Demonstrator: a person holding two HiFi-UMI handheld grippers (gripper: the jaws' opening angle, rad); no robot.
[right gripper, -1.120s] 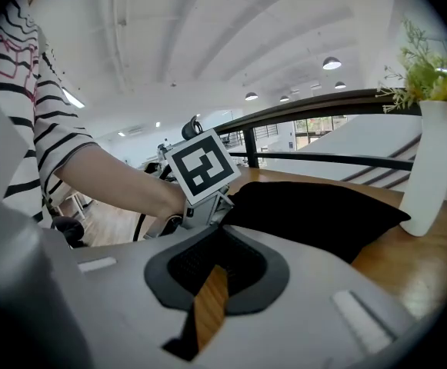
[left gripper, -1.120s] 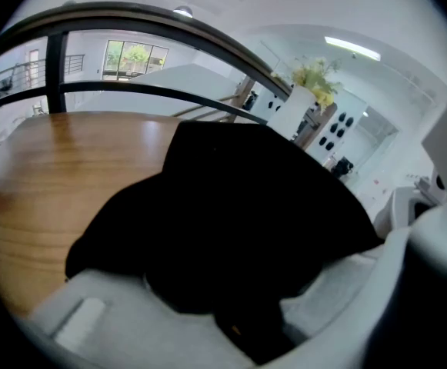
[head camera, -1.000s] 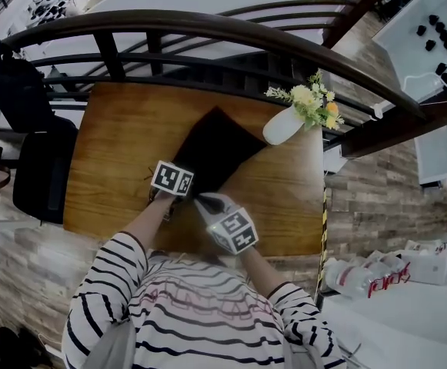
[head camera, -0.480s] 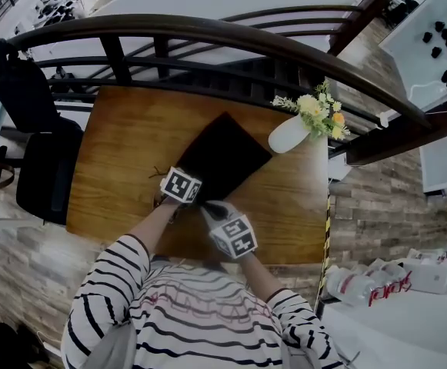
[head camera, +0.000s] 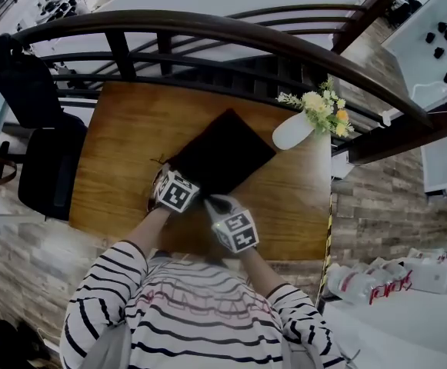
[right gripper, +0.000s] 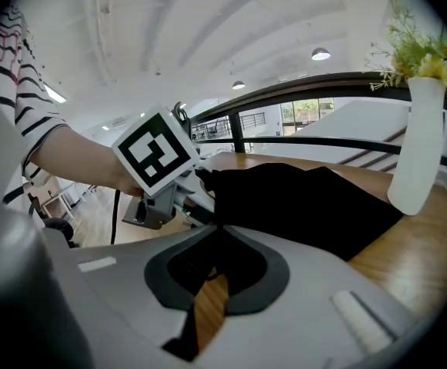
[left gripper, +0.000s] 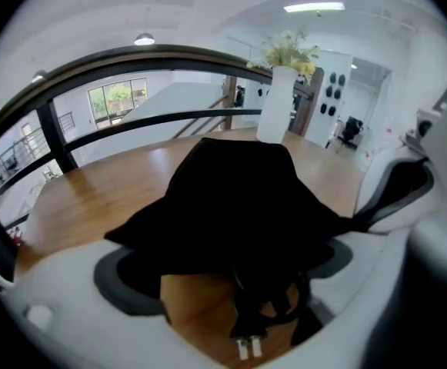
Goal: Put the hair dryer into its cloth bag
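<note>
The black cloth bag (head camera: 221, 154) lies on the wooden table (head camera: 123, 152), bulging, its mouth toward me. The hair dryer itself is hidden inside. Only its black cord and plug (left gripper: 246, 337) spill out at the mouth. My left gripper (head camera: 178, 174) is at the mouth's left side. Its jaws are opening wide around the bag's near end (left gripper: 238, 206), and the pads (left gripper: 119, 279) stand clear of the cloth. My right gripper (head camera: 211, 203) is shut on the mouth's right edge. The left gripper view shows the right gripper (left gripper: 404, 194) pinching a stretched corner of cloth.
A white vase of flowers (head camera: 294, 129) stands on the table just right of the bag's far corner. A dark railing (head camera: 208, 33) curves behind the table. A black chair (head camera: 46, 167) stands at the table's left edge.
The left gripper's marker cube has rolled and slid a little toward the bag's left edge. The right gripper has sunk slightly and stays at the bag's mouth.
</note>
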